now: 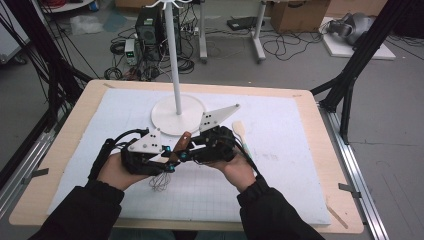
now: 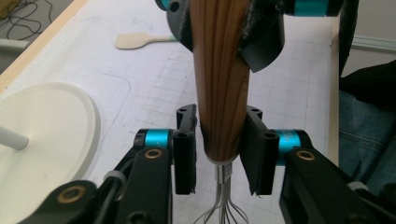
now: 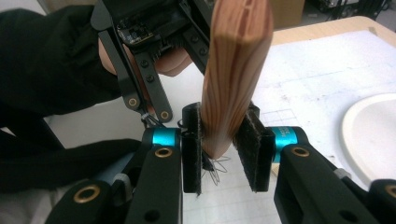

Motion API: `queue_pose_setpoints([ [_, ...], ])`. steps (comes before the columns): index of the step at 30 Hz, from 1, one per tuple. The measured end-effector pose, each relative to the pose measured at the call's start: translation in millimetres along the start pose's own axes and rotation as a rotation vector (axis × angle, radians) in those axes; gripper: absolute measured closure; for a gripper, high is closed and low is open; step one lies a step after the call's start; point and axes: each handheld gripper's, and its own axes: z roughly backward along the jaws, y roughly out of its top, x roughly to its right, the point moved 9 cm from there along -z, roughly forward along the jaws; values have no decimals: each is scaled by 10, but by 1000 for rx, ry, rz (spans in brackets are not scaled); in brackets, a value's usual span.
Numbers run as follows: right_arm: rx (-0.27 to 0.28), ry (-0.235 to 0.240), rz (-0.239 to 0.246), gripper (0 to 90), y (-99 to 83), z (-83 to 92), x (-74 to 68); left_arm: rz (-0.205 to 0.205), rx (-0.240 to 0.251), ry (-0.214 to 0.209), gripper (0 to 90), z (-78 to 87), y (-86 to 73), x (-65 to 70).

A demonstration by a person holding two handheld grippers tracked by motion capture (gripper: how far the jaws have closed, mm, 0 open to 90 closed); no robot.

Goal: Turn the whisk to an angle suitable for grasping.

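Note:
A whisk with a striped wooden handle (image 1: 183, 142) and a wire head (image 1: 160, 181) hangs over the white mat, held between both grippers. In the left gripper view my left gripper (image 2: 222, 149) has its pads against the handle's lower end (image 2: 223, 116), just above the wire loops (image 2: 224, 212). My right gripper (image 2: 222, 28) clamps the same handle farther up. In the right gripper view the right gripper (image 3: 223, 149) has both pads on the handle (image 3: 233, 70), which rises tilted to the right. In the high view the left gripper (image 1: 170, 162) and right gripper (image 1: 186, 152) meet in the middle.
A white round stand base (image 1: 165, 117) with a thin pole (image 1: 173, 50) stands just behind the grippers. A pale wooden spatula (image 1: 240, 131) lies on the gridded white mat (image 1: 280, 165) to the right. Both sleeved forearms come in from the front edge.

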Motion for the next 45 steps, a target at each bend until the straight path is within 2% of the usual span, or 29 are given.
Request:
queue_pose_setpoints([
  [4, 0, 10, -2, 720, 16, 17, -9, 14, 14, -15, 712, 7, 16, -6],
  [5, 5, 7, 11, 719, 23, 16, -6, 17, 13, -15, 714, 13, 19, -10],
  [7, 20, 1, 2, 716, 40, 13, -4, 32, 19, -13, 715, 25, 28, -24],
  [10, 44, -8, 13, 707, 72, 8, 1, 45, 29, -3, 717, 36, 41, -46],
  [14, 49, -27, 30, 704, 90, -15, 0, 57, 37, 0, 718, 34, 54, -57],
  [18, 57, -36, 27, 708, 101, -21, 9, 67, 48, 0, 718, 30, 62, -68],
  [21, 51, -28, 49, 719, 107, -16, 1, 64, 58, -16, 717, 32, 62, -50],
  [25, 56, 6, 46, 720, 136, 9, -12, 77, 102, -72, 678, 72, 107, -37],
  [26, 51, 9, 47, 720, 140, 13, -21, 84, 116, -75, 668, 90, 132, -48],
  [29, 42, 13, 72, 720, 165, 0, -40, 82, 116, -86, 658, 116, 159, -61],
  [33, 36, 14, 68, 720, 170, 2, -35, 81, 123, -101, 674, 117, 179, -52],
  [36, 34, 16, 70, 719, 161, -6, -29, 89, 132, -100, 712, 117, 182, -63],
  [38, 38, -2, 81, 717, 169, -3, -22, 89, 131, -89, 717, 118, 179, -83],
  [42, 72, -3, 61, 704, 187, 57, 3, 97, 126, -78, 719, 111, 172, -102],
  [45, 80, -25, 42, 609, 186, 102, 43, 99, 129, -70, 720, 99, 172, -126],
])
